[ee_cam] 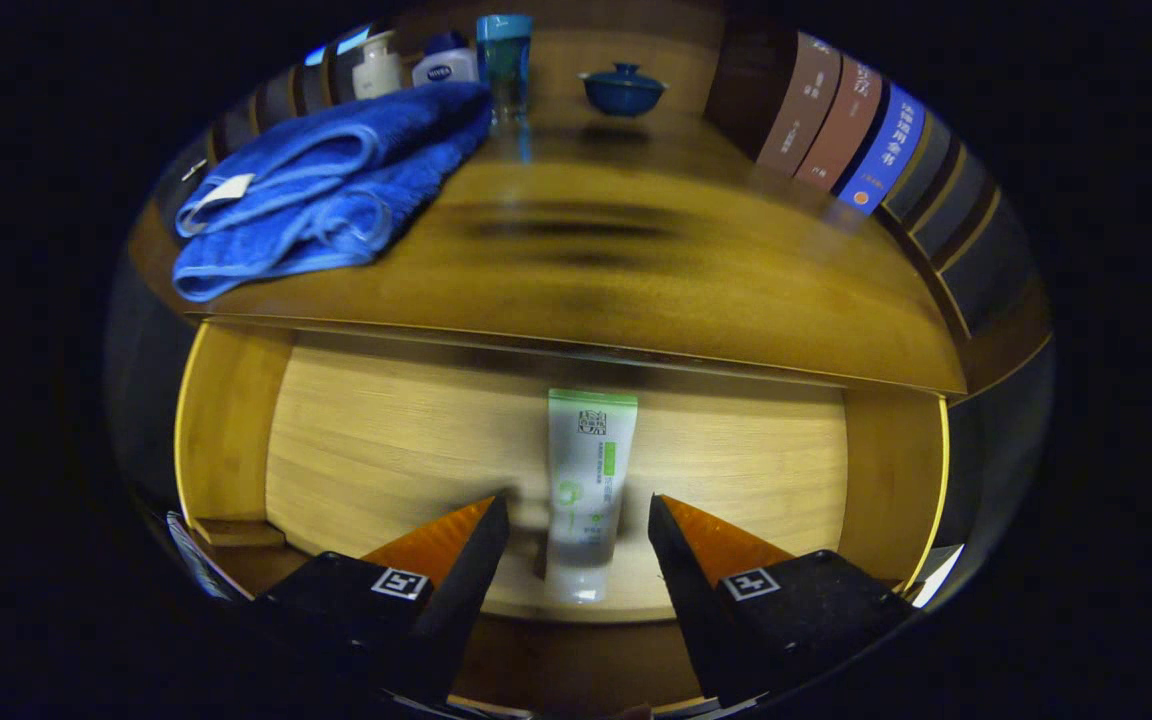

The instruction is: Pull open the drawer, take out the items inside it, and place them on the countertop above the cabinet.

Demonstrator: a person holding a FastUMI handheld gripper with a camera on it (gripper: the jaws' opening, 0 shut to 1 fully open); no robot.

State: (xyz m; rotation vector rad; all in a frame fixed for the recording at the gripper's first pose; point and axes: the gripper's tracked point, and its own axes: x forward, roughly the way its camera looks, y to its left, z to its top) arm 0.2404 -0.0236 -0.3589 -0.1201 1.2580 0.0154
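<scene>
While claw (577,515) gapes: one tube (588,490); one drawer (226,420).

Books (841,125) at right, possibly shelved, dim warm light

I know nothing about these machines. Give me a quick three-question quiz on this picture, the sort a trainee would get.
1. True or false: the drawer is already pulled open.
2. Which thing lies between the spread fingers?
A. the blue towel
B. the white and green tube
C. the blue lidded bowl
3. Fill in: the row of books stands on the ____, to the right of the bowl.

Key
1. True: its wooden floor and side walls lie bare below the countertop's edge.
2. B: the tube lies lengthwise on the drawer floor, and the gripper is open around it, not pressing on it.
3. countertop
</scene>
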